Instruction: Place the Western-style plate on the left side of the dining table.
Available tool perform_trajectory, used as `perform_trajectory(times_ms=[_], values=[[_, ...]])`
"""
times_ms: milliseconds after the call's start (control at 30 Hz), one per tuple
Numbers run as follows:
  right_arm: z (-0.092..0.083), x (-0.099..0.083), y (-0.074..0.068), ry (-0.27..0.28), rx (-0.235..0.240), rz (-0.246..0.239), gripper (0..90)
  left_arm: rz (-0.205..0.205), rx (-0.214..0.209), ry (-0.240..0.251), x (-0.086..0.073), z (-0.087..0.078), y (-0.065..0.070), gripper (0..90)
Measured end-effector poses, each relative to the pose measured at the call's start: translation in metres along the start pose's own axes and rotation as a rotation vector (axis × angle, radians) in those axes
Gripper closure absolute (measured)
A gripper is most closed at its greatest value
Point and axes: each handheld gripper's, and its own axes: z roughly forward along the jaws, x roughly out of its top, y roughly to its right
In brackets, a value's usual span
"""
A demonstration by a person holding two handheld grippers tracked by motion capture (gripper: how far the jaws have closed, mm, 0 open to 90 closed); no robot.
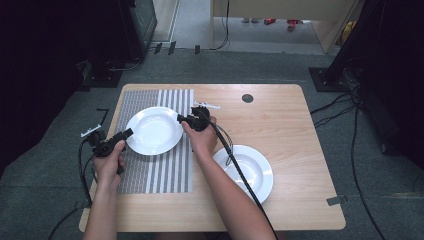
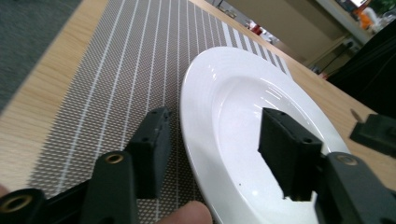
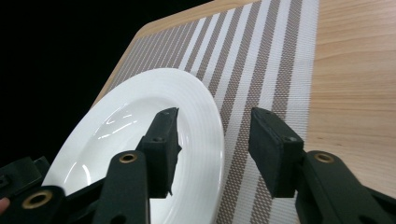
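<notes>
White and glossy, the plate [image 1: 154, 131] lies flat on the striped placemat [image 1: 165, 172], which covers the left part of the wooden worktop [image 1: 280, 120]. The left claw [image 1: 127, 133] is at the left edge of this plate and the right claw [image 1: 180, 118] is at its right edge, so the plate is between the two hands. In the left gripper view, the jaws of the left claw [image 2: 212, 149] stand apart: one jaw is over the placemat [image 2: 121, 84] just outside the rim, the other is over the inner part of the plate [image 2: 233, 93], and the rim passes through the gap between them. The pads do not press on the rim. In the right gripper view the right claw [image 3: 212, 142] is the same, with its jaws apart, one over the plate [image 3: 140, 121] and one over the placemat [image 3: 261, 60], and the rim runs between them without being clamped. The plate looks to rest fully on the placemat in all views. A second white plate [image 1: 250, 172] lies on the bare wood on the right side, well apart from the first one, and the right forearm and the cable [image 1: 240, 170] of the right claw cross over it. A small dark round cap [image 1: 247, 98] sits in the worktop near its far edge.
</notes>
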Motion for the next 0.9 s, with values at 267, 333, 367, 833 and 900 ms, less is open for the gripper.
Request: perform_trajectory(times_ms=[267,333,367,833,900], values=[[-0.040,0.005,0.010,-0.007,0.116,-0.046,40.8,0.056,-0.021,0.002,0.000,-0.019,0.010,34.1],[-0.050,0.004,0.012,-0.006,0.150,-0.088,35.4,0.094,0.001,-0.003,-0.001,-0.025,0.020,29.1],[-0.050,0.004,0.012,-0.006,0.150,-0.088,35.4,0.094,0.001,-0.003,-0.001,-0.025,0.020,28.3],[-0.112,-0.002,0.027,0.042,0.140,-0.151,32.0,0.196,-0.025,-0.055,-0.010,-0.046,0.056,15.4],[-0.120,-0.004,0.031,0.045,0.132,-0.155,29.1,0.191,-0.021,-0.060,-0.012,-0.047,0.058,15.4]])
